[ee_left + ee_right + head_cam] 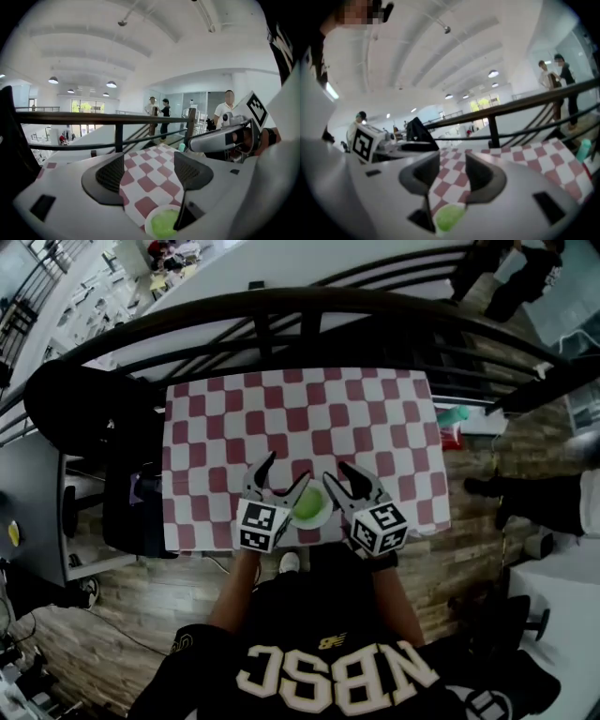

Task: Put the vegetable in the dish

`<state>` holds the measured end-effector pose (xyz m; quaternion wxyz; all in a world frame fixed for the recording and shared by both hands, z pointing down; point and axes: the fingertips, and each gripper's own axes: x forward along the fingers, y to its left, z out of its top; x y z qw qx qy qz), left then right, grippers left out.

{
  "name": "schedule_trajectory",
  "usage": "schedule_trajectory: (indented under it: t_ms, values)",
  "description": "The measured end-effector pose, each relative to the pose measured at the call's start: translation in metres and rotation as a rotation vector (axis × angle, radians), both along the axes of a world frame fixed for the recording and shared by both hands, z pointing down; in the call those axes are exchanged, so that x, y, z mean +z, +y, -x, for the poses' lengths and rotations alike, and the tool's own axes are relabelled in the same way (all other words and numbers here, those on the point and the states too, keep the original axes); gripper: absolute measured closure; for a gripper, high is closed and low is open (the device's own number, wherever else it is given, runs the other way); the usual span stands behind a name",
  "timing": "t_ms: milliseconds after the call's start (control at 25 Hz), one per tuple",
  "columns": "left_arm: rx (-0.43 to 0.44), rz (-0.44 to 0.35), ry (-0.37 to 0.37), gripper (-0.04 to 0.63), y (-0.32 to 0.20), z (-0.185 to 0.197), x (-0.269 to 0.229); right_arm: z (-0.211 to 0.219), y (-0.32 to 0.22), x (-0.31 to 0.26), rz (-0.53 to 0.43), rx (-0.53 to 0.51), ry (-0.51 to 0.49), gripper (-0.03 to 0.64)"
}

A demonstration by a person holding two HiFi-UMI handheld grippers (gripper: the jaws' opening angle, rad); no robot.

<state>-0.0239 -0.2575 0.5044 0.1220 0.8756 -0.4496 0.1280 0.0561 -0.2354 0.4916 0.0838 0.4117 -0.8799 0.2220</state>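
A light-green vegetable (306, 505) lies in a small white dish (323, 518) at the near edge of the red-and-white checked table (300, 409). My left gripper (287, 468) hovers just left of the dish and my right gripper (335, 472) just right of it, both open with nothing between the jaws. In the left gripper view the gripper (152, 171) points across the cloth, with the vegetable (164, 224) and the dish (149, 225) low beneath its right jaw. The right gripper view shows that gripper (452, 171) open above the vegetable (449, 218).
A dark curved railing (281, 310) runs behind the table's far edge. A black chair (131, 493) stands at the table's left side. A teal bottle (453, 418) sits off the right edge. People stand beyond the railing (159, 115).
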Motion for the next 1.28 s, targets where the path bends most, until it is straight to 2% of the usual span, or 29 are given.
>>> schedule_trajectory:
  t_ms: [160, 360, 520, 720, 1280]
  values:
    - [-0.08, -0.13, 0.027, 0.293, -0.006, 0.021, -0.056, 0.016, -0.001, -0.039, -0.133, -0.024, 0.048, 0.465]
    - [-0.19, -0.217, 0.071, 0.373, -0.005, 0.043, -0.095, 0.021, -0.007, -0.07, -0.242, 0.01, 0.095, 0.542]
    - [-0.249, -0.257, 0.073, 0.451, -0.005, 0.048, -0.108, 0.014, -0.019, -0.08, -0.257, 0.08, 0.149, 0.574]
    - [-0.28, -0.277, 0.059, 0.571, -0.009, 0.043, -0.113, 0.004, -0.024, -0.083, -0.273, 0.102, 0.183, 0.589]
    - [-0.239, -0.261, 0.074, 0.577, -0.016, 0.019, -0.109, -0.029, -0.033, -0.082, -0.27, 0.163, 0.186, 0.591]
